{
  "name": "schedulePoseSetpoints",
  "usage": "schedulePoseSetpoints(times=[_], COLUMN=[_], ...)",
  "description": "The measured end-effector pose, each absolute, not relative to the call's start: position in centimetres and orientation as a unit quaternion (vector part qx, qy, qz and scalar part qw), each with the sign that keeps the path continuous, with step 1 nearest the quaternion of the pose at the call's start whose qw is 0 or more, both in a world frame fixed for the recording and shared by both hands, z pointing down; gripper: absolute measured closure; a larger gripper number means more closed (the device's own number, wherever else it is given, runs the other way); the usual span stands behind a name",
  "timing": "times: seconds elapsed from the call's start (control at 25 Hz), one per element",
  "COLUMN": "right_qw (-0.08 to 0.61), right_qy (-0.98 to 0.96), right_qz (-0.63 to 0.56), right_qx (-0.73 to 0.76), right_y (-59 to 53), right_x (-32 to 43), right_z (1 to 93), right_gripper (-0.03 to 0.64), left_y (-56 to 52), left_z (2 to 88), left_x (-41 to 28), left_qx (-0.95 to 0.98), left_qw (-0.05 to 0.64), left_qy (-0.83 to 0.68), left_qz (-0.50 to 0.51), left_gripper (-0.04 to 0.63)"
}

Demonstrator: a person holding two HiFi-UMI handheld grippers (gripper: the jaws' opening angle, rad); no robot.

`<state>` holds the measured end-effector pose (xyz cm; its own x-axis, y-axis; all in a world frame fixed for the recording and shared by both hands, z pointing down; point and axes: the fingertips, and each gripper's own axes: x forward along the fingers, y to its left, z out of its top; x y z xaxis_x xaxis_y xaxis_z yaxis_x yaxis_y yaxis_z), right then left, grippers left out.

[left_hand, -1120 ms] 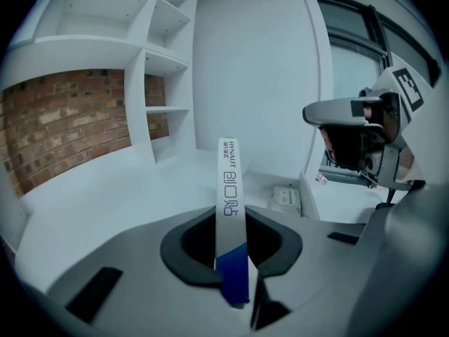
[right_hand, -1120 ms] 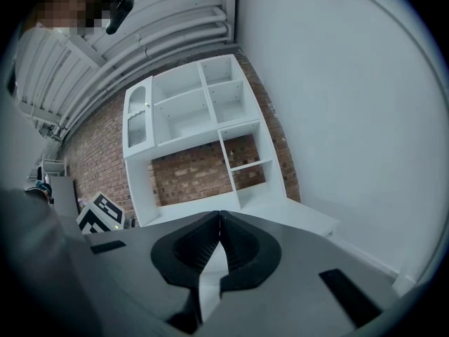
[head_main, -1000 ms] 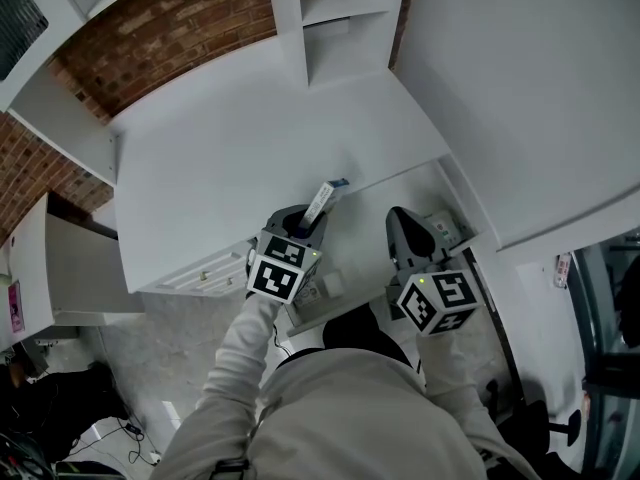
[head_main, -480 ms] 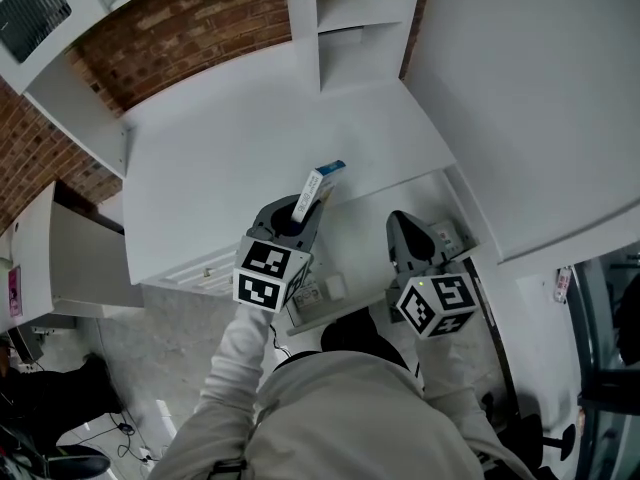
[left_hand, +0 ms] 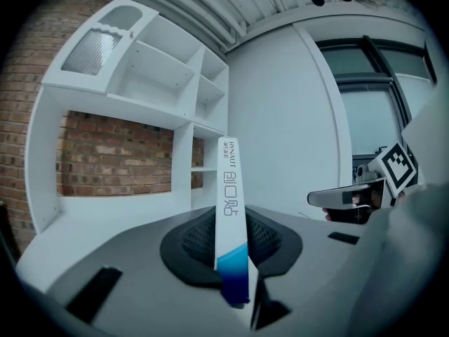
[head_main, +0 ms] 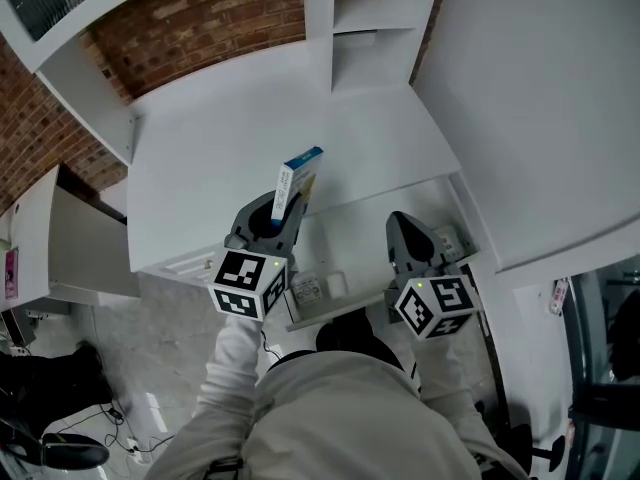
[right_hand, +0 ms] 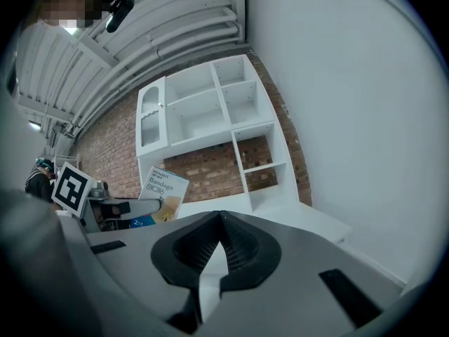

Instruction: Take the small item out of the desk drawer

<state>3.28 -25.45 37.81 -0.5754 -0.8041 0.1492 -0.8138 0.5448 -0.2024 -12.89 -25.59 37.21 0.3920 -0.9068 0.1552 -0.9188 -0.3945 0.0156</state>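
A small white and blue bandage box (head_main: 294,179) stands upright between the jaws of my left gripper (head_main: 283,206), which is shut on its lower end, above the front edge of the white desk (head_main: 210,148). In the left gripper view the box (left_hand: 228,188) shows edge-on in the left gripper (left_hand: 229,222). The right gripper (head_main: 398,220) hovers over the open drawer (head_main: 338,314), jaws together and empty. In the right gripper view the right gripper (right_hand: 222,216) points at the shelves, with the box (right_hand: 163,190) at the left.
Small items (head_main: 307,289) still lie in the open drawer. White shelf compartments (head_main: 365,28) stand at the back of the desk against a brick wall (head_main: 190,28). A white wall panel (head_main: 540,98) borders the desk on the right. A low white cabinet (head_main: 40,258) sits left.
My left gripper has risen with the box and moved out over the desk top, toward the left. The right gripper has stayed in place.
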Motion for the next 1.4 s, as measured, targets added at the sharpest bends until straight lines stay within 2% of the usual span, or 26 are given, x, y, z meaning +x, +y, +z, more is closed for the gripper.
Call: schedulePoseSetpoints(times=[0.72, 1.4], right_qw=[0.025, 0.021], right_qy=[-0.884, -0.882], right_qz=[0.099, 0.098], right_qx=[0.455, 0.46], right_y=[-25.1, -24.7], right_x=[2.1, 2.2], right_z=[36.9, 36.9], right_gripper=[0.589, 0.589], left_y=[-23.6, -22.8], left_z=[35.4, 34.5], left_x=[-17.5, -19.1], left_qx=[0.798, 0.786], left_qw=[0.053, 0.054], left_qy=[-0.601, -0.616], left_qz=[0.0, -0.023], left_gripper=[0.518, 0.518])
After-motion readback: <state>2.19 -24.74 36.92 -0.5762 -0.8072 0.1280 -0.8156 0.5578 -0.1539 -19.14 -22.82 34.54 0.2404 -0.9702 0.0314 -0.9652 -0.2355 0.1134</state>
